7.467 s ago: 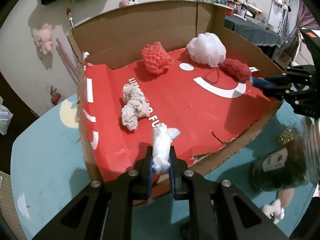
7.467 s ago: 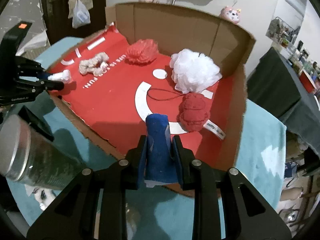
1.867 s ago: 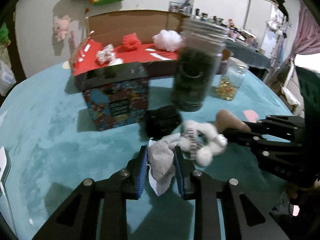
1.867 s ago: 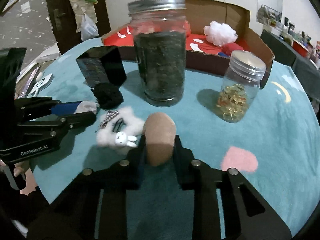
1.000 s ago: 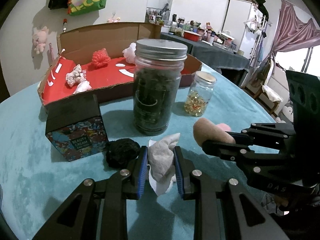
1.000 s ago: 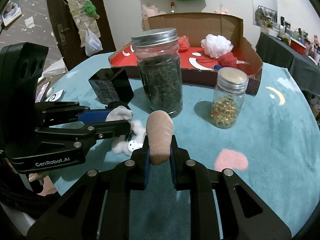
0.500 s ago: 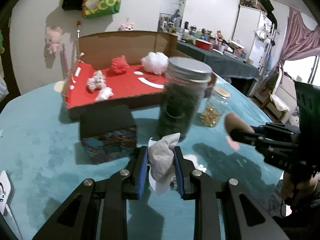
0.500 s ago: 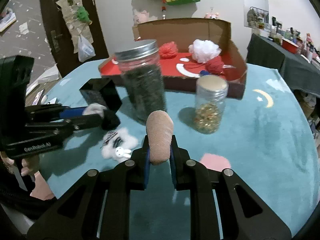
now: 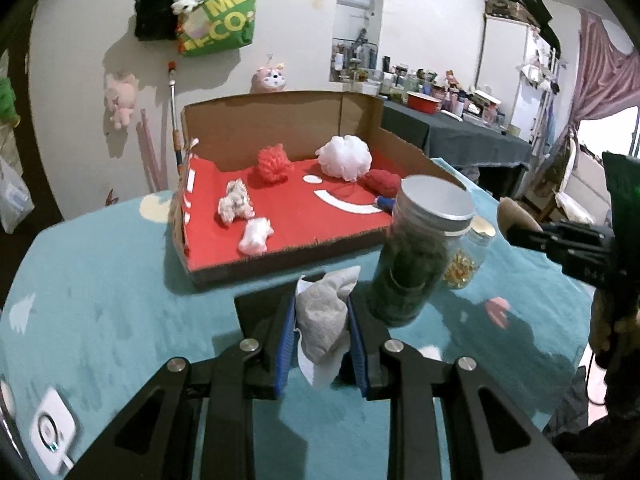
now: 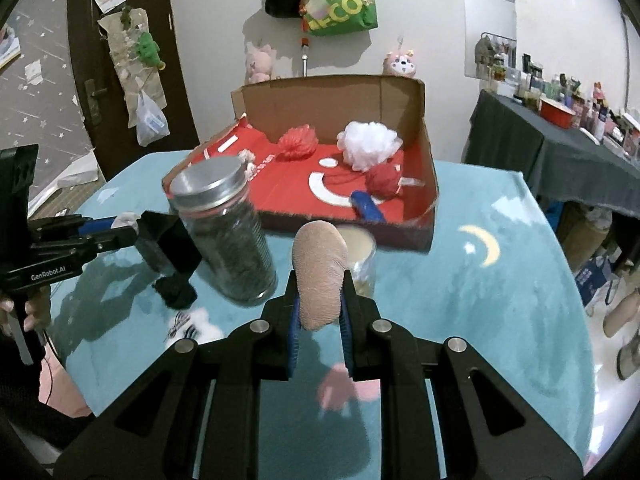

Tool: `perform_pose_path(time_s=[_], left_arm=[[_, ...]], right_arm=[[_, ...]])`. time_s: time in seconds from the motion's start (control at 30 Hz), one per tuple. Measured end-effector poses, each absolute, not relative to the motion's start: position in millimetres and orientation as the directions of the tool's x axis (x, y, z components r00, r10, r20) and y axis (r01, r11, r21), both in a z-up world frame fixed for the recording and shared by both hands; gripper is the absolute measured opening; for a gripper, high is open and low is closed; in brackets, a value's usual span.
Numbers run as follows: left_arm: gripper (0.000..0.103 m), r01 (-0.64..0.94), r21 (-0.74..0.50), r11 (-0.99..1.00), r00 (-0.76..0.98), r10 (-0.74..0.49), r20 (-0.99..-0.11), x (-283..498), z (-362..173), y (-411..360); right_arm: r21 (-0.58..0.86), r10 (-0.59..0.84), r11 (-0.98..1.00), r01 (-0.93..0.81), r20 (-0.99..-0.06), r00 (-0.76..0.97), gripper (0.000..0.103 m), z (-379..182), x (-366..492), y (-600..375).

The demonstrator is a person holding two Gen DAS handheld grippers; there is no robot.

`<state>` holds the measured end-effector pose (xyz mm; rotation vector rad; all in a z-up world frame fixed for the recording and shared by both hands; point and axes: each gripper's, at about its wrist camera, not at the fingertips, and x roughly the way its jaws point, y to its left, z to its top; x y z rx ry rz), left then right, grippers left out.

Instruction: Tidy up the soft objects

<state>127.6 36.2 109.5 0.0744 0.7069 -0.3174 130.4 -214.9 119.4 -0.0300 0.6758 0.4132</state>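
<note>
Left tool (image 9: 322, 334) marked "GenRobot.AI" grips grey pouch (image 9: 325, 314); right tool (image 10: 319, 314) grips tan sponge (image 10: 319, 276)

Tall jar (image 9: 420, 248) stands before the cardboard tray (image 9: 280, 128), small jar (image 9: 470, 256) beside it.

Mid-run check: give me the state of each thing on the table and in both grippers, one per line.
Left gripper: shut on grey cloth.
Right gripper: shut on tan pad.
Box: open, holding six soft items.
Big jar: upright, lidded.
Small jar: upright, lidded.
Black box: on table.
White plush: on table, outside box.
</note>
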Motion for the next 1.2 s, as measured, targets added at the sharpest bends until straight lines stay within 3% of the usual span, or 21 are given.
perform_pose_path(time_s=[0.7,1.2], left_arm=[[0.027,0.447,0.027,0.894,0.584,-0.269,-0.766,264.5,132.1,12.4],[0.027,0.447,0.030,0.894,0.458,-0.200,-0.866,366.3,80.1,-8.9]], right_arm=[[0.046,0.414,0.826,-0.561,-0.725,0.550,0.016,152.8,263.3,-171.5],[0.131,0.385,0.791,-0.598,-0.866,0.320,0.018,100.1,387.1,-111.1]])
